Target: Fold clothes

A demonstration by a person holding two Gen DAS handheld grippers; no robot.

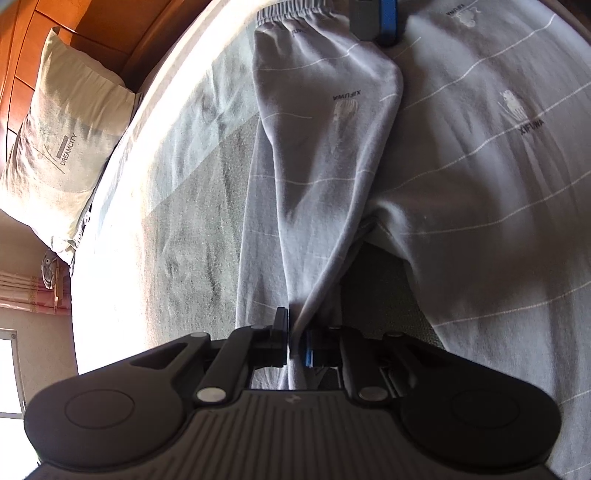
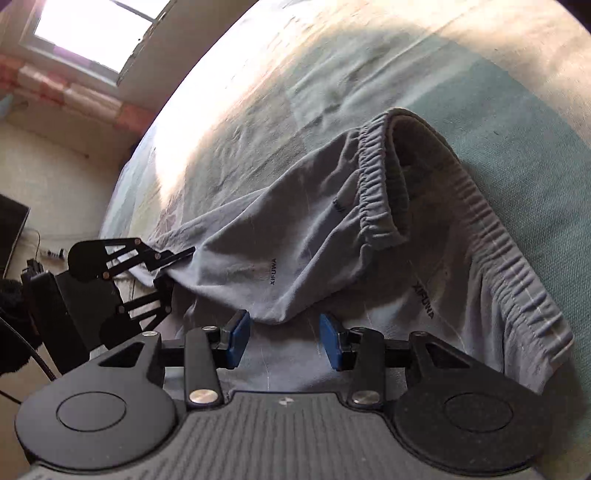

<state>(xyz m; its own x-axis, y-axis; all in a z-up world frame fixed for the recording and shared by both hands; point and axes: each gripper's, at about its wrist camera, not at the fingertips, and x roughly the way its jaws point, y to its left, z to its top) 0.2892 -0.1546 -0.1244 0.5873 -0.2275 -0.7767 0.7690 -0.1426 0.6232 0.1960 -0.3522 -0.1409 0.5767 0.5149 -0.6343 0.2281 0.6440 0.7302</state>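
Bed fills most of both views; its sheet is pale with grey-green blocks, creased, and lit by a strong sun patch that washes one side almost white. At the bed's head, a wooden headboard of orange-brown panels. A cream pillow printed "DREAMCITY" leans against it, at the bed's edge. Beyond the bed's far side, a bright window with a pink patterned curtain beneath it. Wall below the curtain is plain cream. Near the bed's foot, a dark flat panel, possibly a screen, with cables on the floor beside it.
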